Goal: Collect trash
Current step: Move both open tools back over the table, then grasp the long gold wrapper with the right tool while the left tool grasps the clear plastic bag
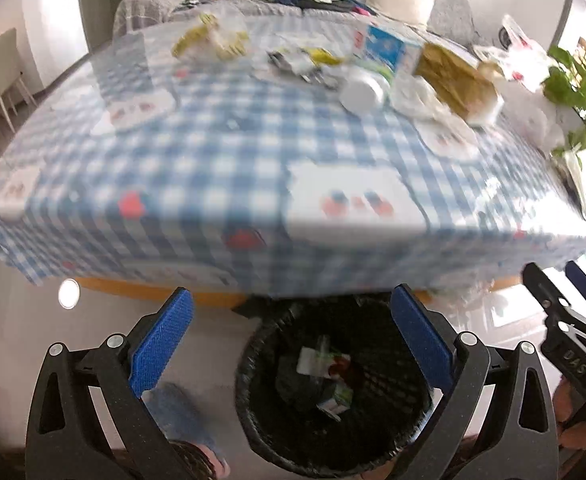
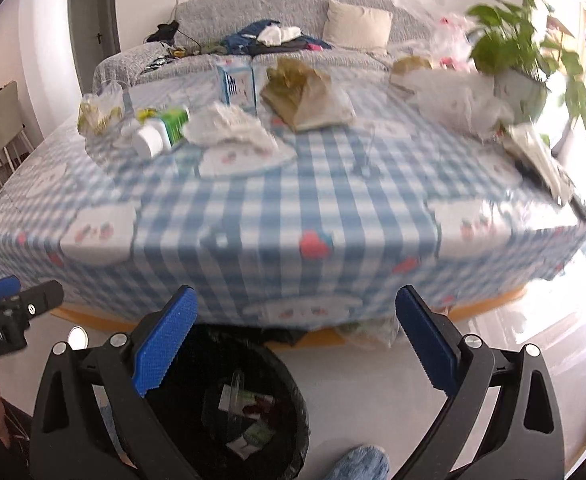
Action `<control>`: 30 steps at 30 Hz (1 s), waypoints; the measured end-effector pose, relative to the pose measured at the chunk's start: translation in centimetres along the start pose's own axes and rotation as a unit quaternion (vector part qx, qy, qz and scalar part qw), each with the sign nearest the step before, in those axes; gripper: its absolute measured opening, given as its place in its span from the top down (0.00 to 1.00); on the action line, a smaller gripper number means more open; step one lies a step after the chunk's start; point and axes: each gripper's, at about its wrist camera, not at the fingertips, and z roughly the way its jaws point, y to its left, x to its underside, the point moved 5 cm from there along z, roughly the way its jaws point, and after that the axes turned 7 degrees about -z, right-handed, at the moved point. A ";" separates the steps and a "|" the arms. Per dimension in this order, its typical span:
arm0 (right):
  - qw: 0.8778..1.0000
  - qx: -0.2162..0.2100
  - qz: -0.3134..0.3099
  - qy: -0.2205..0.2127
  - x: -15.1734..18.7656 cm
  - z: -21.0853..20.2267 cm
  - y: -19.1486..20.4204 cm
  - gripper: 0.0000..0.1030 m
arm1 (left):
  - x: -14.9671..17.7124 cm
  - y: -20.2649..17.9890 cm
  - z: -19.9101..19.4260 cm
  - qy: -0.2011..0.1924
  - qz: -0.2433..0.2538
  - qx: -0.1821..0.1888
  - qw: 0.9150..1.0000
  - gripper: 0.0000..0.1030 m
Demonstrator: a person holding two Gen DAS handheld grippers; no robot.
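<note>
A black-lined trash bin (image 1: 269, 432) (image 2: 293, 416) stands on the floor in front of the table, with wrappers (image 1: 325, 364) (image 2: 245, 400) inside. My left gripper (image 1: 293, 316) hangs open above the bin, nothing between its blue pads. My right gripper (image 2: 297, 312) is open too, empty, above the floor just right of the bin. Litter lies on the far part of the table: a white bottle (image 1: 363, 88) (image 2: 149, 138), crumpled tissue (image 1: 417, 96) (image 2: 229, 124), a blue-white carton (image 1: 389, 48) (image 2: 235, 80), a yellowish bag (image 1: 457, 80) (image 2: 305, 96) and a clear bag (image 1: 213, 34) (image 2: 99, 110).
The table carries a blue checked cloth (image 1: 221, 152) (image 2: 293, 208). A potted plant (image 1: 573, 84) (image 2: 521, 56) sits at its right end. Behind stands a grey sofa (image 2: 221, 8) with clothes. Chairs (image 1: 1, 76) are at far left. A blue slipper (image 2: 357, 460) is near the bin.
</note>
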 end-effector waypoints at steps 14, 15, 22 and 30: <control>1.000 0.006 -0.004 -0.023 -8.5 3.5 -1.8 0.08 | -8.6 2.9 2.1 -0.020 -0.032 -0.004 0.999 0.06; 1.000 0.006 -0.003 -0.024 -8.8 3.8 -1.9 0.08 | -9.2 3.0 2.3 -0.023 -0.030 -0.008 0.999 0.06; 0.999 0.011 0.015 -0.032 -12.3 7.1 -4.1 0.08 | -15.0 4.9 3.9 -0.057 -0.052 -0.032 0.997 0.06; 0.999 0.017 0.034 -0.031 -16.4 11.1 -6.3 0.08 | -22.1 5.9 7.2 -0.066 -0.056 -0.042 0.995 0.06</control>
